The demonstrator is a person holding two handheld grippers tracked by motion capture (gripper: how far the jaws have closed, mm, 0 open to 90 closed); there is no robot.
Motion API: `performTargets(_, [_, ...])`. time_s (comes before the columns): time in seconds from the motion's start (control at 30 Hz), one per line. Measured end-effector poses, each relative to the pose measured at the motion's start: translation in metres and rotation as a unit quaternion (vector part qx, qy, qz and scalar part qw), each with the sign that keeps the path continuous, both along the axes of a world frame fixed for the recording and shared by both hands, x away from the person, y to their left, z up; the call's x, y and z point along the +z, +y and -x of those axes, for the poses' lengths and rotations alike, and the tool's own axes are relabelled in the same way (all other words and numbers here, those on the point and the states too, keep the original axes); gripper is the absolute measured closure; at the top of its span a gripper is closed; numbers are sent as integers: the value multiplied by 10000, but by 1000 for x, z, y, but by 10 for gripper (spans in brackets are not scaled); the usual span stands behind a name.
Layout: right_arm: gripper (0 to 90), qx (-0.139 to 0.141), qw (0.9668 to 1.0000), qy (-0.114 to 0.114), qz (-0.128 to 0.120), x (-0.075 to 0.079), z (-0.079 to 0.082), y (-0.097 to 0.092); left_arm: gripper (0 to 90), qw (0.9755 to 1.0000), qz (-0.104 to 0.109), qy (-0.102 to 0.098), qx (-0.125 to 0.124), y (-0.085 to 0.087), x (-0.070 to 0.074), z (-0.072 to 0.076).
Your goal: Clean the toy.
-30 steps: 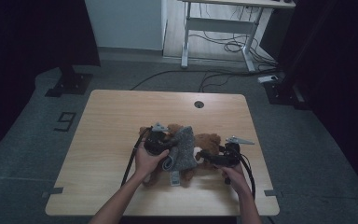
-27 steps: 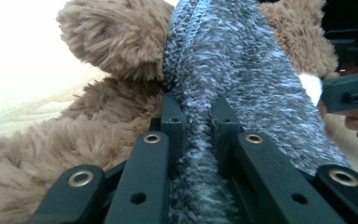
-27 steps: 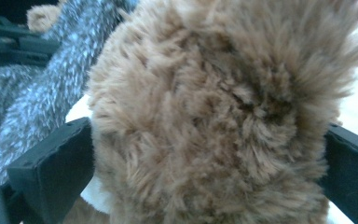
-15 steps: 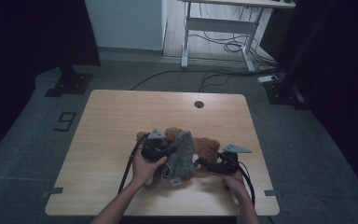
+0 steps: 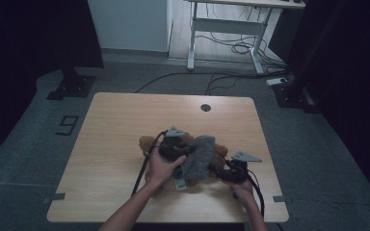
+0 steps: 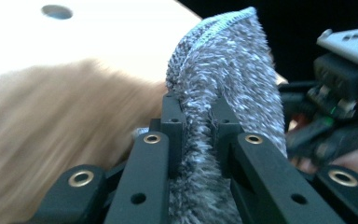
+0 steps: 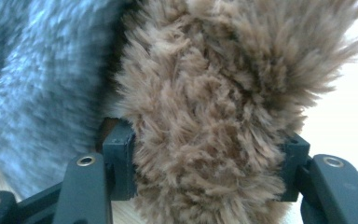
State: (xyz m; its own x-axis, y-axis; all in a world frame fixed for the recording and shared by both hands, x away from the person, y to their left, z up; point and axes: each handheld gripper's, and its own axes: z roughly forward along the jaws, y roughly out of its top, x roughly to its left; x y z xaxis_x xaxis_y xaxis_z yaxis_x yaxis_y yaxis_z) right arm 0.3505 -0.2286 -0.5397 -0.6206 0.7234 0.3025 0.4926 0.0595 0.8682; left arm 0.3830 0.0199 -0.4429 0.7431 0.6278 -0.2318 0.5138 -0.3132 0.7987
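Gripping grey cloth (image 6: 223, 70) — left gripper (image 6: 196, 126) (fingers clamped).

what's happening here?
A person at a wooden table works on a brown plush toy wearing a grey knit garment. The left gripper is clamped on the grey fabric. The right gripper has just been closing, its jaws around a brown furry part.
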Motion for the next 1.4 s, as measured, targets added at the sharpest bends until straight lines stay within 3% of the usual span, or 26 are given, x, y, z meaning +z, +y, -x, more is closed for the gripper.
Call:
performTargets(0.17, [418, -40, 10000, -3, 41, 1, 1, -1, 786, 9993, -360, 38, 54, -52, 4, -17])
performTargets(0.23, [425, -49, 10000, -1, 50, 1, 2, -2, 785, 9989, -432, 167, 70, -58, 2, -22])
performTargets(0.3, [428, -42, 10000, -8, 62, 1, 2, -3, 784, 9985, -497, 210, 85, -52, 0, -24])
performTargets(0.4, [428, -21, 9999, -30, 100, 2, 2, -2, 785, 9982, -455, 298, 262, -29, -3, -26])
performTargets(0.47, [428, -24, 9999, -42, 94, 2, 1, -2, 790, 9967, -638, 146, 478, -11, -6, -25])
performTargets(0.5, [428, -31, 9999, -53, 82, 1, 2, -2, 792, 9969, -590, 166, 487, -1, -7, -25])
performTargets(0.57, [428, -30, 9999, -53, 84, 2, 2, -2, 795, 9976, -422, 197, 512, 18, -4, -21])
performTargets(0.67, [428, -22, 10000, -39, 70, 2, 1, -3, 796, 9962, -589, -45, 647, 43, 5, -13])
performTargets(0.73, [428, -30, 10000, -41, 51, 1, 1, -3, 796, 9951, -602, -7, 780, 64, 7, -10])
performTargets(0.87, [428, -35, 10000, -46, 54, 1, 2, -3, 796, 9904, -620, 172, 1222, 109, -1, -12])
performTargets(0.93, [427, -39, 10000, -48, 52, 1, 2, -2, 795, 9867, -703, 224, 1451, 127, -5, -14])
performTargets(1.0, [427, -50, 10000, -41, 39, 2, 2, -2, 795, 9856, -626, 326, 1539, 138, -6, -16])
performTargets(1.03, [427, -54, 10000, -43, 41, 2, 2, -2, 796, 9861, -604, 332, 1511, 138, -5, -17])
performTargets(1.17, [427, -63, 10000, -33, 43, 2, 2, -2, 796, 9859, -996, 95, 1338, 114, 6, -19])
performTargets(1.27, [427, -77, 10000, -24, 42, 2, 2, -1, 796, 9885, -1102, 8, 1036, 81, 11, -22])
performTargets(1.4, [426, -61, 10000, -32, 42, 2, 2, -2, 796, 9912, -1128, 75, 690, 37, 6, -26])
